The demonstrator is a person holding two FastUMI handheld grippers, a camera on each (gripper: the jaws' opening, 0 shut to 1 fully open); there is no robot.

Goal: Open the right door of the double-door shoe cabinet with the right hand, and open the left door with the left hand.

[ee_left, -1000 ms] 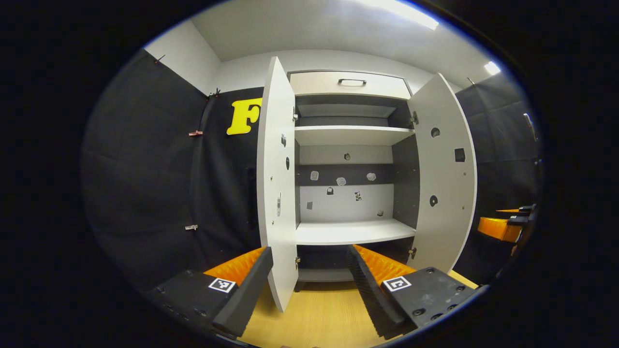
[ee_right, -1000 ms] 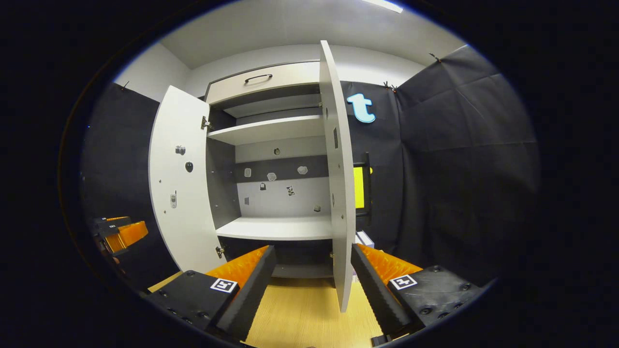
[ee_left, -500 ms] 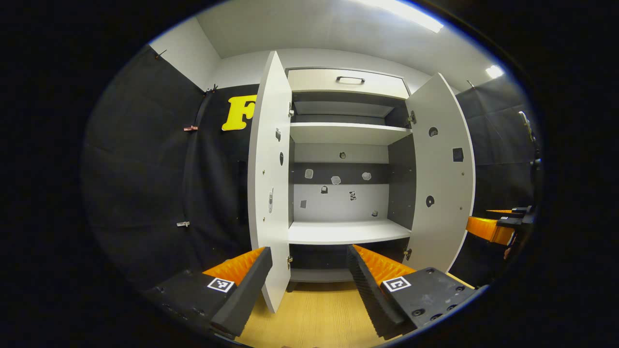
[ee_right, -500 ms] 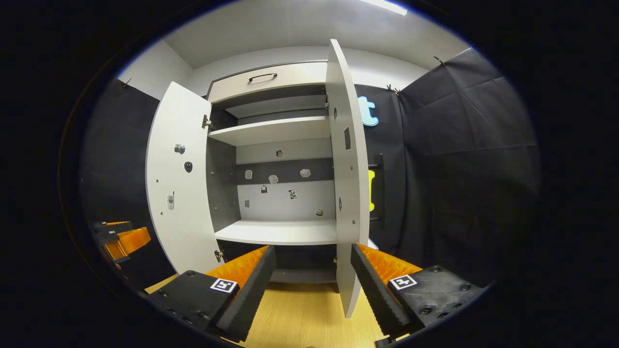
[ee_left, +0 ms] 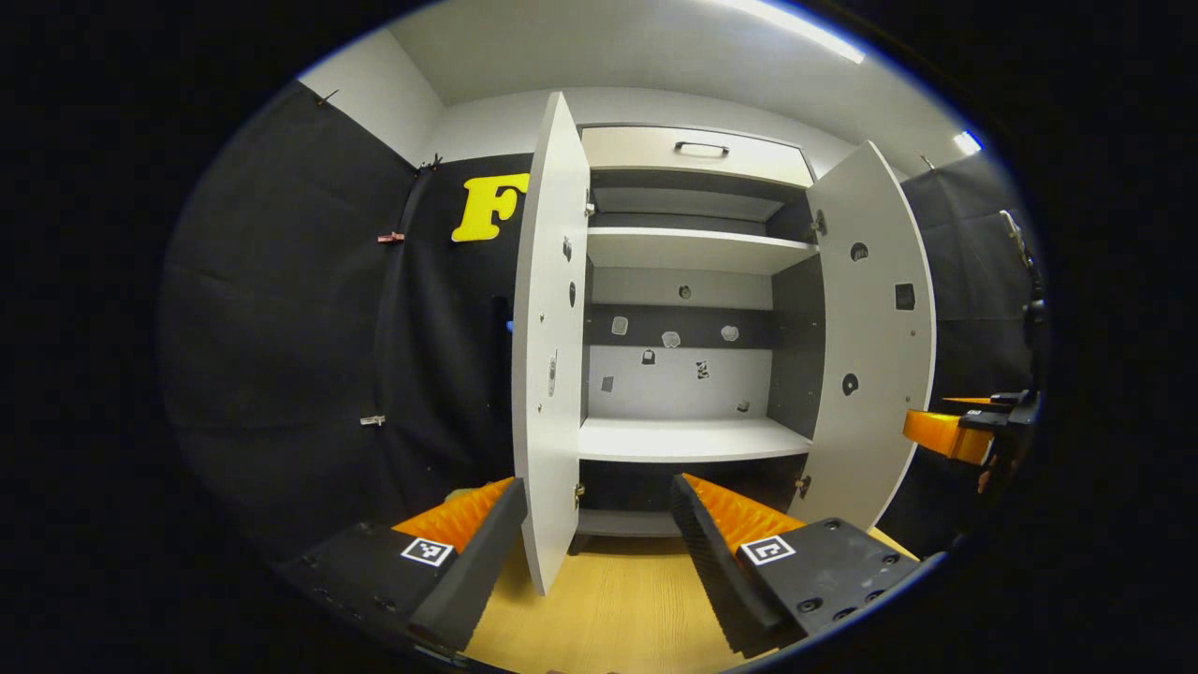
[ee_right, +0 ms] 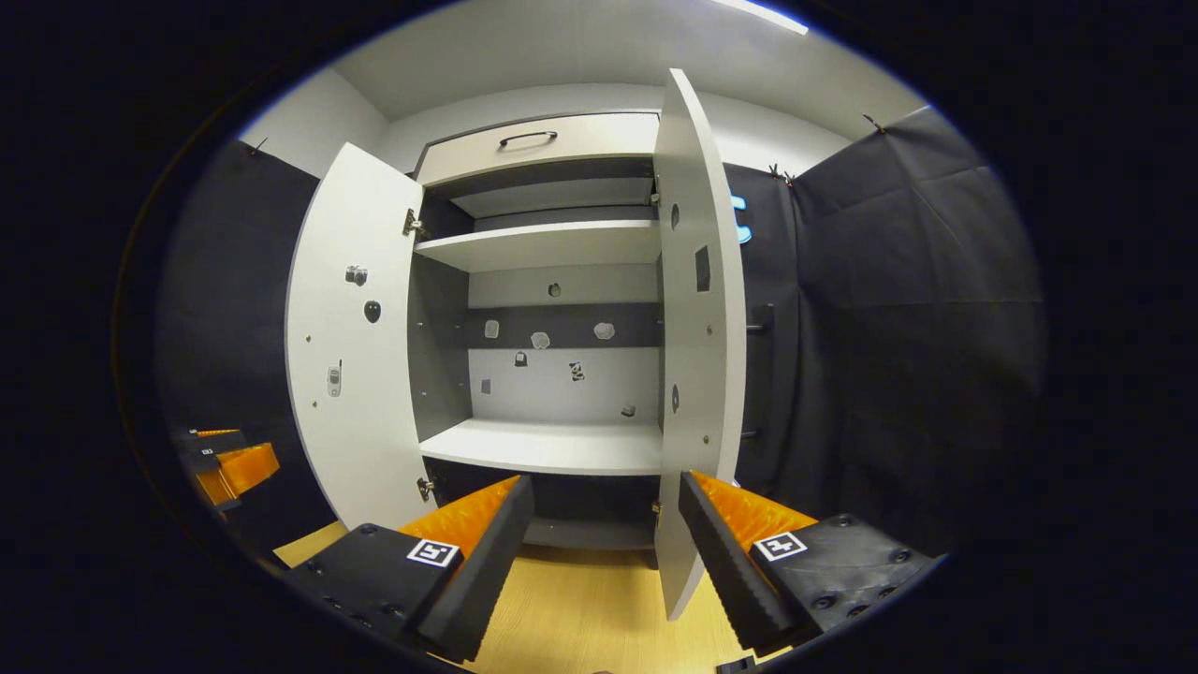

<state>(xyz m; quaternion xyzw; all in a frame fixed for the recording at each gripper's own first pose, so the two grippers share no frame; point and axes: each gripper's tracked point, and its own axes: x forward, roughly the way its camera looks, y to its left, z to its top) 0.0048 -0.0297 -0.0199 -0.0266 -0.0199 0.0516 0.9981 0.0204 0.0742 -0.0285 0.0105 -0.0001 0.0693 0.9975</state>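
Standing wide open, the left door [ee_left: 547, 346] is seen edge-on between the spread fingers of the left gripper [ee_left: 590, 552]; contact cannot be judged. Likewise the right door [ee_right: 697, 346] and the unclenched right gripper [ee_right: 604, 552]. Shelves [ee_left: 688, 438] look bare.

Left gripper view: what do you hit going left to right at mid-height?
Black cloth wall → left door → cabinet back panel → right door → right gripper, near the right edge.
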